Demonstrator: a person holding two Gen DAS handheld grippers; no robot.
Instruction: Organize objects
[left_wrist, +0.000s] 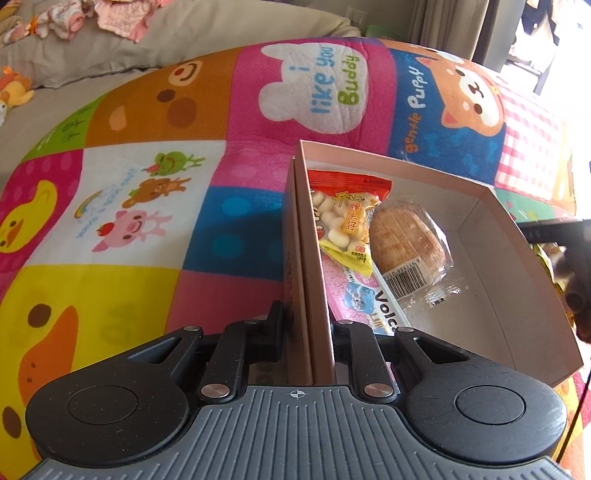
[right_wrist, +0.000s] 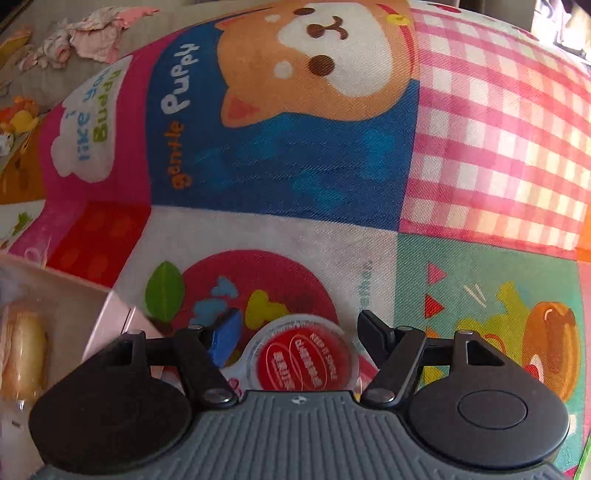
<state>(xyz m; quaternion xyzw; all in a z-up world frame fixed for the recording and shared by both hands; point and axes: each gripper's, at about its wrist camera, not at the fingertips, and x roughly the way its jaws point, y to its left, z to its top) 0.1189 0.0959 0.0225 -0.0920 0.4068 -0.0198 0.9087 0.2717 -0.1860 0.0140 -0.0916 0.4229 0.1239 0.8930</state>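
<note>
Left gripper fingers pinching box wall

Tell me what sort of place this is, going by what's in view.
Probably a home living room or child's play area: a cartoon-animal play mat covers the floor, a grey sofa with baby clothes sits behind, and a plush toy lies nearby.

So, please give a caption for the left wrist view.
Left gripper clamps the box wall; snack packets lie inside.
</note>
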